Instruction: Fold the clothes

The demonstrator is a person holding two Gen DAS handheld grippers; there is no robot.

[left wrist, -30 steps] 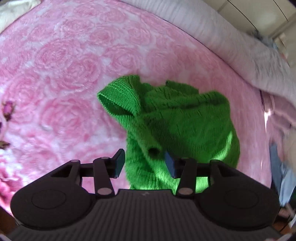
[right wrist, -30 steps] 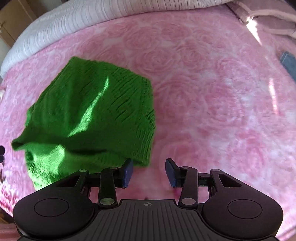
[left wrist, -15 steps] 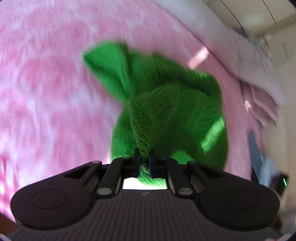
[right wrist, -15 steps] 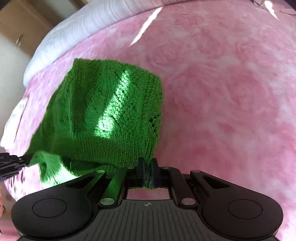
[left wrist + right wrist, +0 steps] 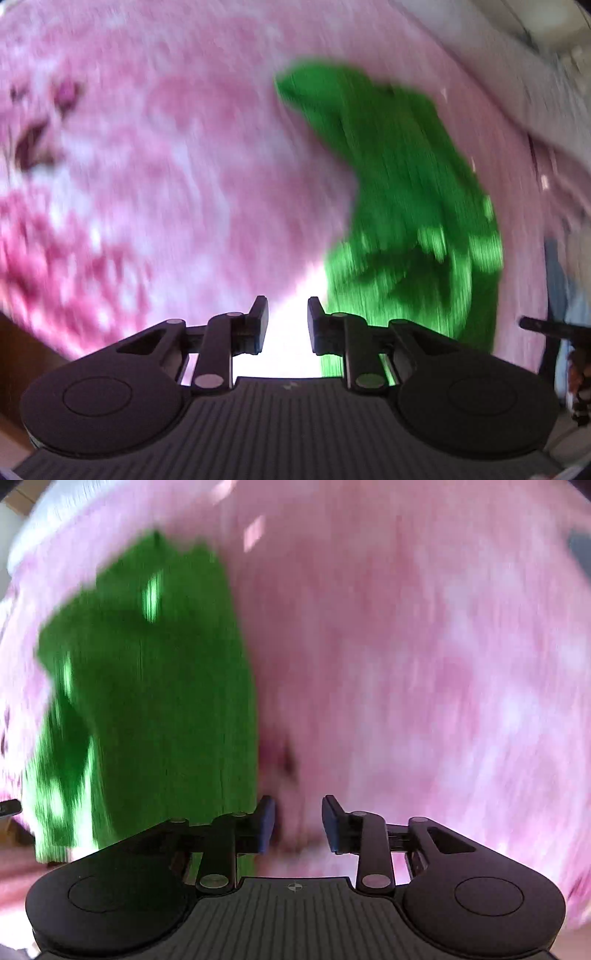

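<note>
Both views were smeared by motion at the moment of inspection. The left gripper (image 5: 283, 317) stood with its jaws parted and nothing between them; half a second earlier it had been clamped on the knit, so the hold had been let go. The right gripper (image 5: 298, 821) showed the same: jaws apart, empty, where it too had been pinching an edge of the fabric shortly before. The green sweater (image 5: 406, 206) lay on the pink rose-patterned bedspread (image 5: 166, 166), to the right of the left gripper and beyond it, and in the right wrist view to the left of the right gripper (image 5: 155, 701), its near straight edge running just beside that gripper's left finger. Judged from this double release, one fold or a repositioning had probably just been set down; the blur prevented any ruling on how neat or complete the fold was. Count: one sweater, two grippers, one bedspread, and one white quilt (image 5: 517, 74) beyond the sweater at the bed's far side.
</note>
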